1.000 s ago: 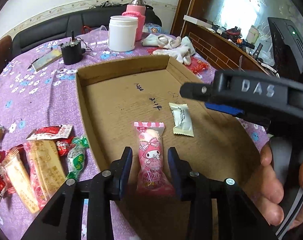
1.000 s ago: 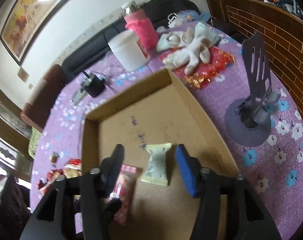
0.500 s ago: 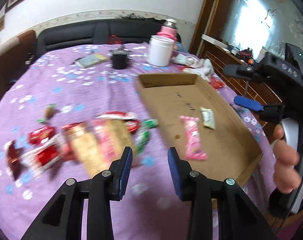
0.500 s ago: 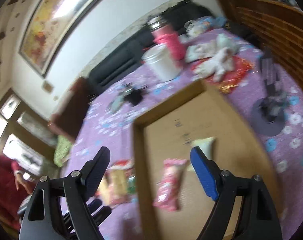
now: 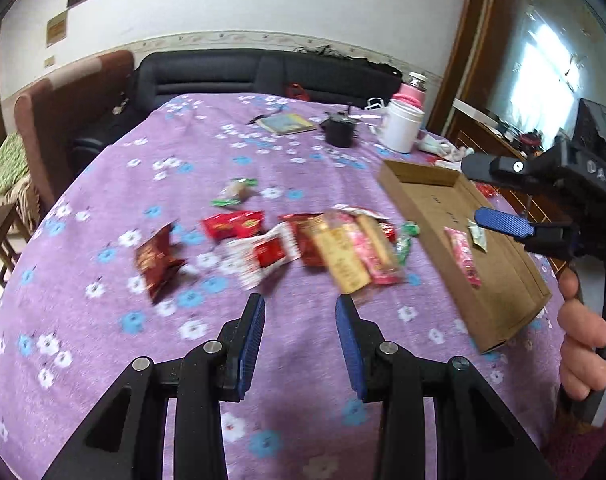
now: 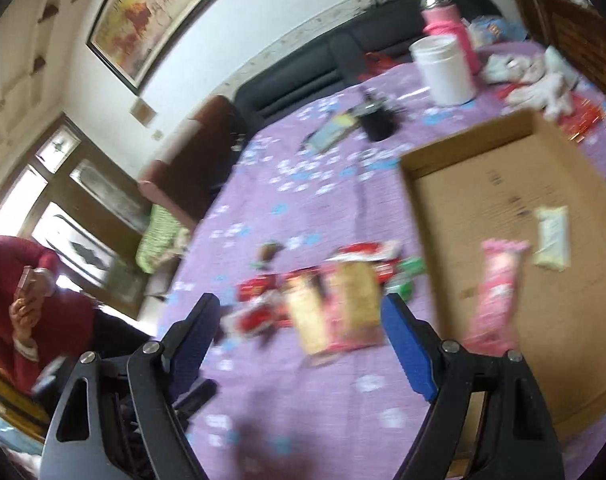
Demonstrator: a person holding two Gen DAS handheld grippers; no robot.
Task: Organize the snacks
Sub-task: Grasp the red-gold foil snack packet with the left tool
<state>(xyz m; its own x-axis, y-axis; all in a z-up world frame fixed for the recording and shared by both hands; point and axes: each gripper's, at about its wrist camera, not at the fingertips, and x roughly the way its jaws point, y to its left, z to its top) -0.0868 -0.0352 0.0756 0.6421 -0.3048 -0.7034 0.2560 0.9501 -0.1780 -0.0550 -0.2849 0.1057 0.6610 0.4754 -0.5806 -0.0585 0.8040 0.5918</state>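
Note:
A shallow cardboard tray (image 5: 423,196) (image 6: 483,184) lies on the purple flowered cloth. In it are a pink packet (image 5: 463,256) (image 6: 499,292) and a cream packet (image 5: 478,234) (image 6: 551,236). Left of the tray lies a loose pile of snacks (image 5: 343,248) (image 6: 335,300), mostly red and tan wrappers. A dark red packet (image 5: 157,258) and a green-ended candy (image 5: 235,192) lie apart from it. My left gripper (image 5: 300,308) hangs open and empty just short of the pile. My right gripper (image 6: 301,304) (image 5: 483,194) stands wide open and empty above the tray's left edge.
A white jar (image 5: 401,132), a pink bottle (image 5: 411,96), a small black device (image 5: 339,132) and a booklet (image 5: 289,123) stand at the table's far side. White cloth (image 6: 543,80) lies behind the tray. A person in red (image 6: 31,300) sits off to the left.
Both grippers have pulled back from the tray and swung left toward the loose snack pile. The pink and cream packets stay in the tray. The right jaws have widened.

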